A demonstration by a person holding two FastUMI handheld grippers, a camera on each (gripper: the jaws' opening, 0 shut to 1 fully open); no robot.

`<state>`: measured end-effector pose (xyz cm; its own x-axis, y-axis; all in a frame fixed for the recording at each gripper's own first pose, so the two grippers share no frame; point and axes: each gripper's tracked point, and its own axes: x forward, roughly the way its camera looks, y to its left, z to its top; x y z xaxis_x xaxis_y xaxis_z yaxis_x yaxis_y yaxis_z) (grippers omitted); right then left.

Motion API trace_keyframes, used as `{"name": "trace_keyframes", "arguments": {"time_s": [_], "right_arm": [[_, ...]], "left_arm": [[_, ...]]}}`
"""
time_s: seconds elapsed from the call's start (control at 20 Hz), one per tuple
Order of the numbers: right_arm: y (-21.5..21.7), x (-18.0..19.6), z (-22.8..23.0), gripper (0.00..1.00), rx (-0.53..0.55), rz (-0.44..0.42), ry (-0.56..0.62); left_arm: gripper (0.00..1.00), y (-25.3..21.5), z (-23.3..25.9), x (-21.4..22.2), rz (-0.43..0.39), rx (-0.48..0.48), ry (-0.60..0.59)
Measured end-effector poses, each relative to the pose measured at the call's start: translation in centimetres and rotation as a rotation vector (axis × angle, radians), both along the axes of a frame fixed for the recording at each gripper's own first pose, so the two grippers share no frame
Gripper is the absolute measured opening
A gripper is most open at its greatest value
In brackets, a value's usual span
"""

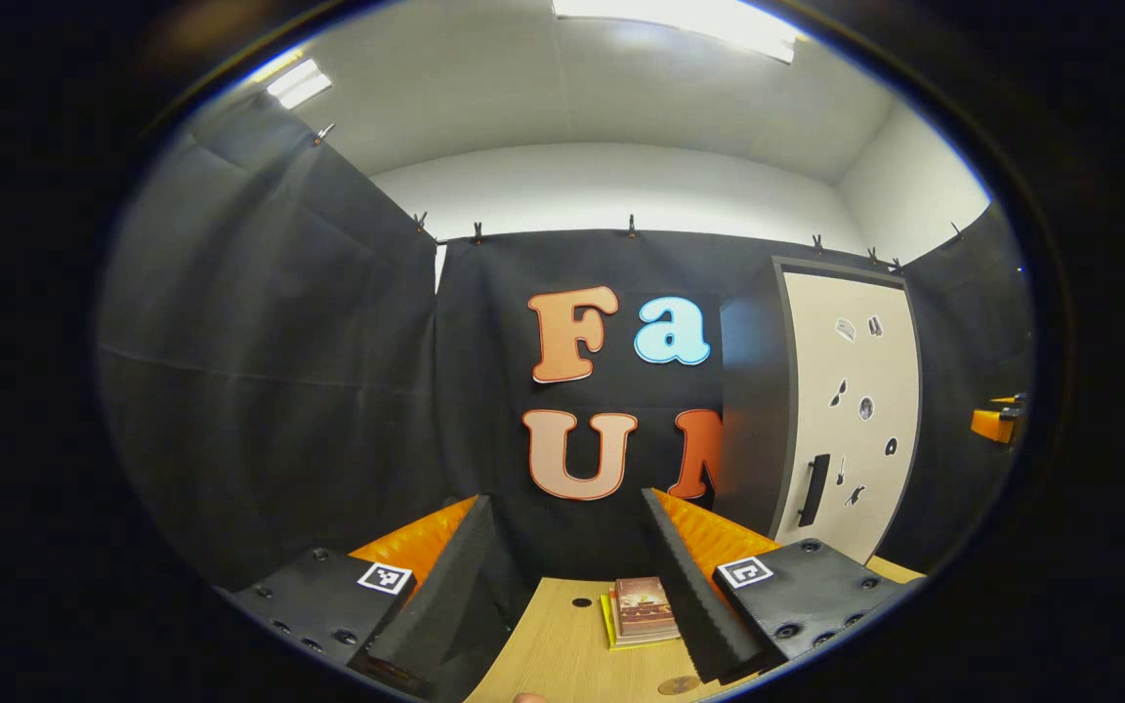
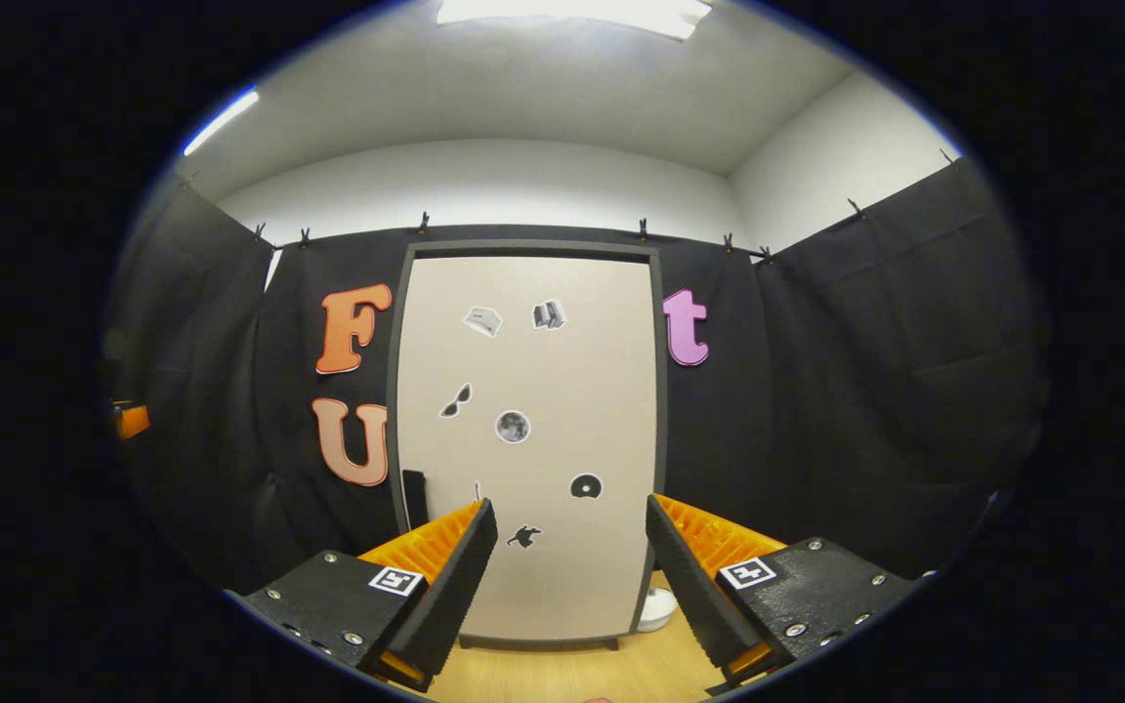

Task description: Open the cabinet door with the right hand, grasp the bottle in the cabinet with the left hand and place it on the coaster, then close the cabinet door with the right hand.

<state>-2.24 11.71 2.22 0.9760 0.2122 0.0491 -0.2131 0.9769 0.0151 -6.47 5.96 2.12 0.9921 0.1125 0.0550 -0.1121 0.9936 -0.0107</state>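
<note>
Left tool (image 1: 567, 576) at bottom centre of left gripper view, fingers apart, holding nothing, above tabletop (image 1: 562, 644). Books (image 1: 643, 610) lie stacked on tabletop between fingers. Cabinet (image 1: 846, 410) at right of frame, door shut, dark handle (image 1: 813, 488) near its lower left edge.

Right tool (image 2: 572, 571) at bottom centre of right gripper view, fingers apart, empty, facing shut cabinet door (image 2: 528, 439) in mid frame. Coaster (image 2: 657, 608), white, on tabletop at door's lower right corner. Bottle: cannot tell where.
</note>
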Motion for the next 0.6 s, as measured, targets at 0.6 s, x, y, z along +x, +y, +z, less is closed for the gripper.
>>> {"name": "trace_keyframes", "arguments": {"time_s": [0.6], "right_arm": [[14.6,9.0,-6.8,0.95,-0.06,0.141,0.041]], "left_arm": [[0.98,3.6,-1.7,-2.0,0.093,0.015,0.05]]}}
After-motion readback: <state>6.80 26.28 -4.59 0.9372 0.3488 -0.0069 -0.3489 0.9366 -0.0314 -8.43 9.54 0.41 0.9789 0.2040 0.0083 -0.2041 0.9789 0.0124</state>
